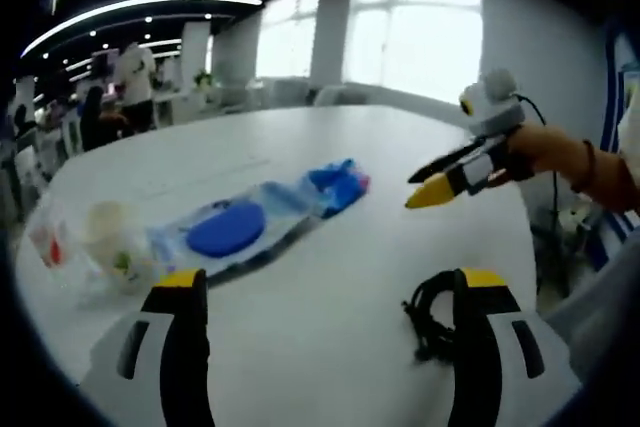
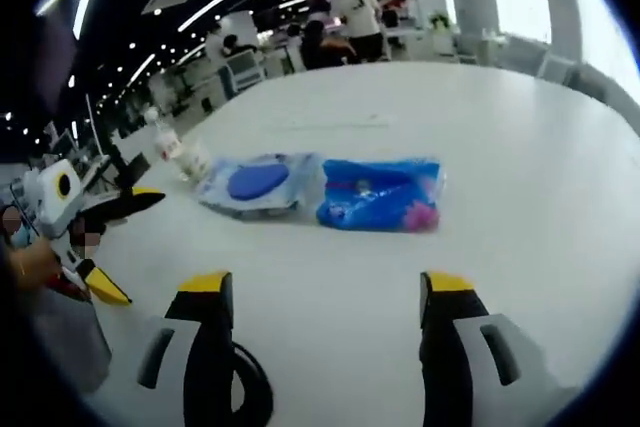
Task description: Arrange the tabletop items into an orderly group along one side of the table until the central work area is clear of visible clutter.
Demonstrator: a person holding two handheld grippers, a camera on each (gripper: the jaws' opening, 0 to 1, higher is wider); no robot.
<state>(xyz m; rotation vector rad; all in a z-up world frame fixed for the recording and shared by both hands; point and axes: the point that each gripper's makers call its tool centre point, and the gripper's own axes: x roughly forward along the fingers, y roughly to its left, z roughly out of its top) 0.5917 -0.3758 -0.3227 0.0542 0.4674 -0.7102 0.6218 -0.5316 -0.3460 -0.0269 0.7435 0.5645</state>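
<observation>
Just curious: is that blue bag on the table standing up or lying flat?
Lying flat: the blue bag rests on its side on the white table.

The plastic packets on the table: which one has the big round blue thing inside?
The clear packet nearer the cups: a blue disc shows through it. The blue packet beside it is printed blue all over, with pink at one corner.

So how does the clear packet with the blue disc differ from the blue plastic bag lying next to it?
The clear plastic packet with the round blue disc is see-through and pale, with one flat dark-blue disc inside; the blue plastic bag is solid blue with a pink patch at one corner. The packet looks flat; the bag looks fuller and crinkled. The packet lies nearer the clear cups; the bag lies at the far end of the row. Both lie flat on the white table, untouched by either gripper.
</observation>
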